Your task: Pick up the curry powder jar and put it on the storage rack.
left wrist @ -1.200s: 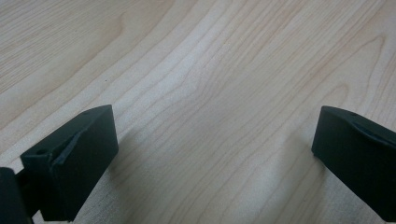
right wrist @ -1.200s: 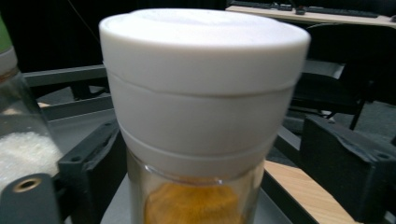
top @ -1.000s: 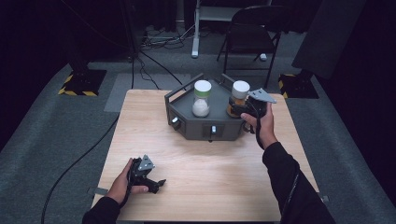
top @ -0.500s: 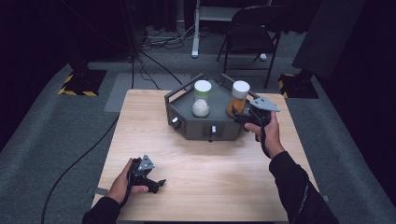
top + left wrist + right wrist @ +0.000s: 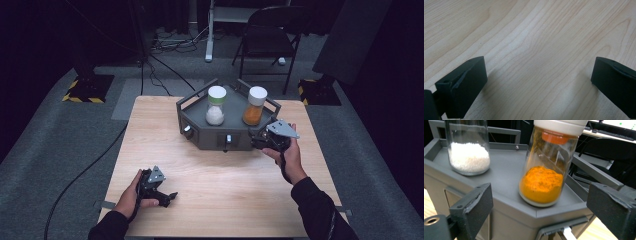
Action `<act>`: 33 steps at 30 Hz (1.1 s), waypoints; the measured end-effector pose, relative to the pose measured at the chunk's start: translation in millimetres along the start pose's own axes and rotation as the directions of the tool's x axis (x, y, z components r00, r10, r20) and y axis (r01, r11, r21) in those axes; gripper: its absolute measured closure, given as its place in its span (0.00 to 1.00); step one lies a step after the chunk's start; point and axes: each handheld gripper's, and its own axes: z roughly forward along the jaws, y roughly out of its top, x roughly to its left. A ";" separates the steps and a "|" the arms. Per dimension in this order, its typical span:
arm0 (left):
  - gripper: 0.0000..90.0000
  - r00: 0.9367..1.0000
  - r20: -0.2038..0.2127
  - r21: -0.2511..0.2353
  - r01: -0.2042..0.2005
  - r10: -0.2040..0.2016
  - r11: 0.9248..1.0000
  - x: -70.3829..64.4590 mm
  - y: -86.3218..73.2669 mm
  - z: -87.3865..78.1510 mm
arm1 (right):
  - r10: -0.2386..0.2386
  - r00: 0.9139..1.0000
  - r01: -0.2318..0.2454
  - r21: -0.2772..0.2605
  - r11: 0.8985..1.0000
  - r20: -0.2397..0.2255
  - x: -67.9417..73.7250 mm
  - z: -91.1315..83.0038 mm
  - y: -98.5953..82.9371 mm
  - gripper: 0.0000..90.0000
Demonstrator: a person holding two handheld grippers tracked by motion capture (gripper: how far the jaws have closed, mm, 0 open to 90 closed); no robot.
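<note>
Desk [image 5: 215, 195] from the high view: the right hand-held gripper [image 5: 260, 140] hangs at the right front corner of the grey stand [image 5: 200, 132], with the orange jar [image 5: 254, 106] just beyond its tips and the white jar [image 5: 216, 105] farther off to its left. The left hand-held gripper [image 5: 170, 196] rests low on bare wood near the person, well apart from the stand.

Left gripper view: its jaws stand spread wide over wood grain, with nothing between them.

Right gripper view: the right hand-held gripper [image 5: 539, 205] has its jaws spread, and the orange jar [image 5: 546, 170] stands upright straight ahead of the gap, on the stand's top near the front edge, not yet touched. The white jar [image 5: 467, 147] sits ahead to the left.

The step in hand looks like the approach to the orange jar. The next move calls for pushing forward and slightly up until the jaws flank the glass, then closing gently, clear of the rail [image 5: 596, 173] at right.
</note>
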 end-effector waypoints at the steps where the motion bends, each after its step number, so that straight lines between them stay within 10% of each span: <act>1: 0.00 1.000 0.000 0.000 0.000 0.000 1.000 0.0 0.0 0.0 | -0.006 1.000 0.006 -0.002 1.000 -0.005 0.2 -2.1 -2.4 0.07; 17: 0.00 1.000 -0.001 0.000 0.000 0.000 1.000 -0.1 0.0 0.0 | -0.043 0.996 0.042 -0.014 0.999 -0.077 7.8 -20.4 -34.5 0.05; 33: 0.00 1.000 0.000 0.000 -0.001 0.001 1.000 0.0 -0.1 0.0 | -0.077 0.982 0.092 0.083 0.992 -0.170 8.3 -26.5 -55.8 0.05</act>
